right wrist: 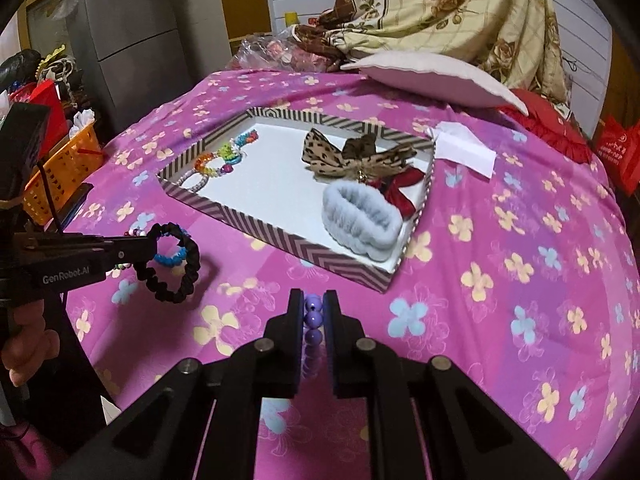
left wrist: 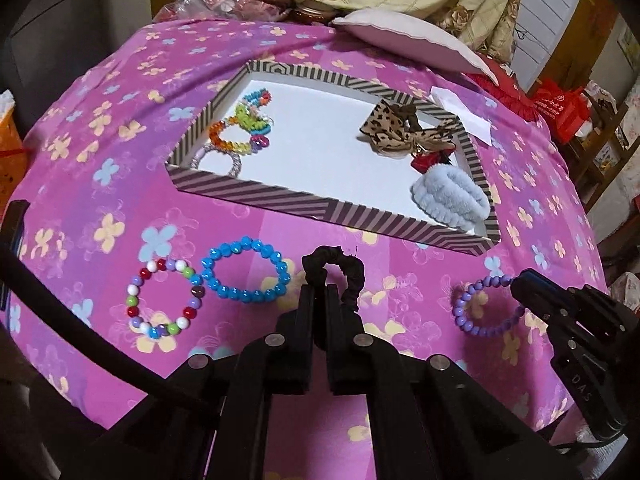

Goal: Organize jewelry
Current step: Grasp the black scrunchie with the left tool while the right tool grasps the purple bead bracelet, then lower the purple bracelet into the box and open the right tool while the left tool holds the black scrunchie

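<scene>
Now, L gripper (left wrist: 320,286) clamped on black scrunchie (left wrist: 344,270), R gripper (right wrist: 313,300) pinched tight on purple bead bracelet (right wrist: 312,320); both off the pink cloth (right wrist: 500,280), striped tray (right wrist: 280,246) at 12 o'clock.

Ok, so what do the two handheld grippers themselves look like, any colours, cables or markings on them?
Both are matte black with flat, slab-like fingers on angular linkage arms studded with round silver pivot pins. The left gripper carries white "GenRobot.AI" lettering on its side, and a thick black cable curves past it. The right gripper shows the letters "DAS" on its body, the rest cut off.
</scene>
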Tool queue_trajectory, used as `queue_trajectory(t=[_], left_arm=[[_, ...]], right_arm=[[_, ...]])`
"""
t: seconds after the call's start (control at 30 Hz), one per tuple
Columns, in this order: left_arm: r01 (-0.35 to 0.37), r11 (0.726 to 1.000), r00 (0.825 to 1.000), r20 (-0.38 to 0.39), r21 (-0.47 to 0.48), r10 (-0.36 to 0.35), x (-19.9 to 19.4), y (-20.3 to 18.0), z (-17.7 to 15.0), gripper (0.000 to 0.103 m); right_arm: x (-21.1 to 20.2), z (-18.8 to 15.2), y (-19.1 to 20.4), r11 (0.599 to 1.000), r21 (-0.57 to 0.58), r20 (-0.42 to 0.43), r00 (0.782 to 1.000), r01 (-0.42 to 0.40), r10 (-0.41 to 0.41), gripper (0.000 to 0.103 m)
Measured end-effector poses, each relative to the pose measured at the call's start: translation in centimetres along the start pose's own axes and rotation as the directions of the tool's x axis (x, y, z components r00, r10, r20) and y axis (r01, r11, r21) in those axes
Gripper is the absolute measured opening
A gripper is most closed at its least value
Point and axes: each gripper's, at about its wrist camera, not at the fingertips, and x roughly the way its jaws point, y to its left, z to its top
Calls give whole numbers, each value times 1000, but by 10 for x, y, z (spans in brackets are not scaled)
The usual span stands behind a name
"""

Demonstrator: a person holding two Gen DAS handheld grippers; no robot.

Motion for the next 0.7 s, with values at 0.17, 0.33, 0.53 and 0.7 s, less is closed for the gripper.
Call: queue_trajectory(t=[0.17,0.33,0.53,0.7], left_arm=[[-16,1000,1000,20,6,16,-6,2,1,23],[-27,1000,999,37,14,26,-11,2,1,23],[-34,999,998,54,21,32,-17,2,2,23],[-42,999,997,65,23,41,-21,5,5,23]], right_arm=[[-4,3,4,1000,-10,5,1000,5,-5,10],[-9,8,8,1000,-21,15,1000,9,-9,10],[-15,15,16,999,-45,24,1000,10,-8,10],[-18,24,20,998,-55,35,999,7,-6,10]])
